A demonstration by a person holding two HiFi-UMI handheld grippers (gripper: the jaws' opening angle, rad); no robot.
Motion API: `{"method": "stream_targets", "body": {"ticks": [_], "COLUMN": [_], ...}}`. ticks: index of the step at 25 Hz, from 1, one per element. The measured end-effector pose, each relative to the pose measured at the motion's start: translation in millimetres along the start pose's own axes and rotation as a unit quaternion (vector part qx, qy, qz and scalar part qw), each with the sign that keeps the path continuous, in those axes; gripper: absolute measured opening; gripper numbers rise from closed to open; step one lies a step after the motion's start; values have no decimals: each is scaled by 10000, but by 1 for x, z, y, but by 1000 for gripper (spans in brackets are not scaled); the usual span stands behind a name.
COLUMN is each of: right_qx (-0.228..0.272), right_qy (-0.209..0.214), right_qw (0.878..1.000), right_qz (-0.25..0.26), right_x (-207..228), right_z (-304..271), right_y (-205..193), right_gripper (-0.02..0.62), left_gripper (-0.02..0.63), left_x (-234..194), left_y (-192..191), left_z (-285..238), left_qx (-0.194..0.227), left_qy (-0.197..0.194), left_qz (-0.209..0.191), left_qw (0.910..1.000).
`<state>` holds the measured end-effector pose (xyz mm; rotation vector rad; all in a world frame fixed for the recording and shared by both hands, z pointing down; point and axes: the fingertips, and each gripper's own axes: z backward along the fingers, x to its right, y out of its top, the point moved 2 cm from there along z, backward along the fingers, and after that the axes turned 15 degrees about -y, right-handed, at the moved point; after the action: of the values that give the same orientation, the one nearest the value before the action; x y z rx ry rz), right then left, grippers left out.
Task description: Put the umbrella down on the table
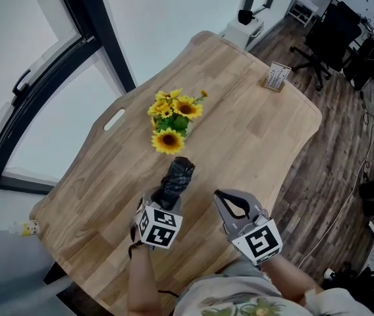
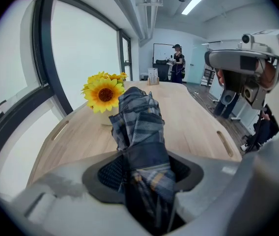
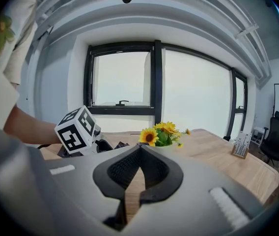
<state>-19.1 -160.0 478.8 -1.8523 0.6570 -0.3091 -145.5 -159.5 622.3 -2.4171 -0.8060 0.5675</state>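
Note:
The folded umbrella [image 1: 178, 176], dark with a grey plaid pattern, points away from me toward the sunflowers. My left gripper [image 1: 165, 200] is shut on its near end, low over the wooden table [image 1: 253, 143]. I cannot tell whether the umbrella touches the wood. In the left gripper view the umbrella [image 2: 140, 122] runs up between the black pads [image 2: 111, 173] of the left gripper [image 2: 147, 170]. To its right my right gripper [image 1: 219, 195] hangs over the table with its jaws together and nothing in them. In the right gripper view that gripper [image 3: 140, 149] shows its tips meeting.
A bunch of sunflowers [image 1: 173, 120] stands mid-table just beyond the umbrella's tip. A small card holder [image 1: 277, 76] sits at the far right edge. Windows run along the left side. Office chairs [image 1: 335, 35] and a person stand on the wood floor at the far right.

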Motion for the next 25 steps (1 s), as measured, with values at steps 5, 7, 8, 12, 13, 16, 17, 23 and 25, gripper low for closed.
{"method": "stream_targets", "body": {"ticks": [5,7,8,12,13,16,17,23,25], "right_qx": [-25,-30,-31,-38,-43,-64,-69,-80,-86], "right_qy": [7,15,17,20,18,17,18,17,6], "right_qw": [10000,10000,10000,10000,10000,10000,10000,10000,10000], "right_qz": [13,16,14,33,25,21,19,17,25], "right_x": [1,2,2,2,2,2,2,1,1], "right_z": [-2,-2,-2,-2,-2,-1,-1,1,1], "right_y": [-2,-2,-1,-2,-3,-5,-5,-8,-8], "right_gripper": [0,0,0,0,0,0,0,0,0], "left_gripper": [230,230,230,230,230,232,230,233,233], "left_x": [-1,-2,-2,-5,-5,-6,-6,-7,-8], "left_y": [-5,-7,-8,-13,-14,-18,-19,-26,-27], "left_z": [-7,-9,-10,-17,-18,-24,-26,-34,-37], "left_qx": [-85,-145,-171,-218,-226,-276,-300,-410,-419], "left_qy": [-17,-20,-22,-41,-52,-80,-80,-113,-127], "left_qz": [33,35,37,96,117,150,147,146,162], "left_qw": [10000,9999,9998,9997,9997,9995,9994,9990,9989]}}
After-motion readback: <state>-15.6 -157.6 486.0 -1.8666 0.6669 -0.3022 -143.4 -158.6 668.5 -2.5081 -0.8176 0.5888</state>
